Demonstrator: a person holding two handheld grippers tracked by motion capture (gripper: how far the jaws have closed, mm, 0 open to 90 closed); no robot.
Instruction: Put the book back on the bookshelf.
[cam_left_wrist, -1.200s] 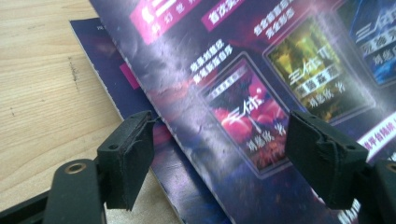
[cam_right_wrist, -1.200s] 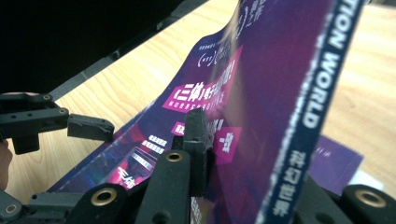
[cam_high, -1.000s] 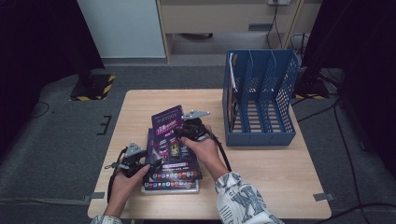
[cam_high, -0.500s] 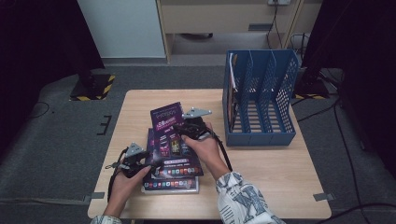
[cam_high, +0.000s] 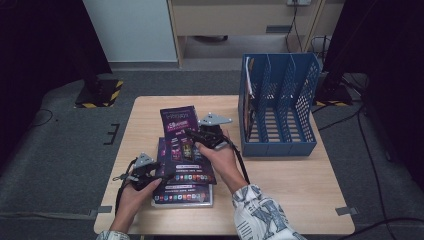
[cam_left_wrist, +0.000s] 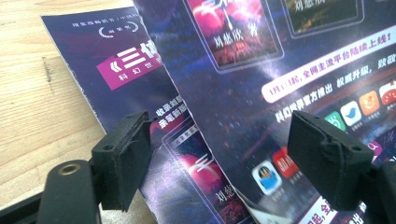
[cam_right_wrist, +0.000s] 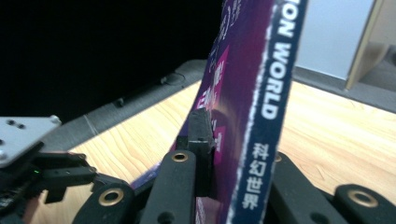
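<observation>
High view: the right gripper (cam_high: 192, 136) is pinched on the right edge of a purple magazine (cam_high: 181, 131), lifting it tilted off the stack of magazines (cam_high: 184, 189) on the tabletop (cam_high: 290, 190); in the right gripper view its jaws clamp the magazine (cam_right_wrist: 247, 116) near the spine. The left gripper (cam_high: 156, 176) rests at the stack's left edge with jaws spread, and in the left gripper view the covers lie between them unpinched. Right of the raised magazine stands a blue file rack (cam_high: 280, 145); a thin item leans in its leftmost slot, the other slots bare. The right hand (cam_high: 220, 157) reaches forward with its patterned sleeve (cam_high: 260, 215) behind; the left hand (cam_high: 131, 192) lies low.
</observation>
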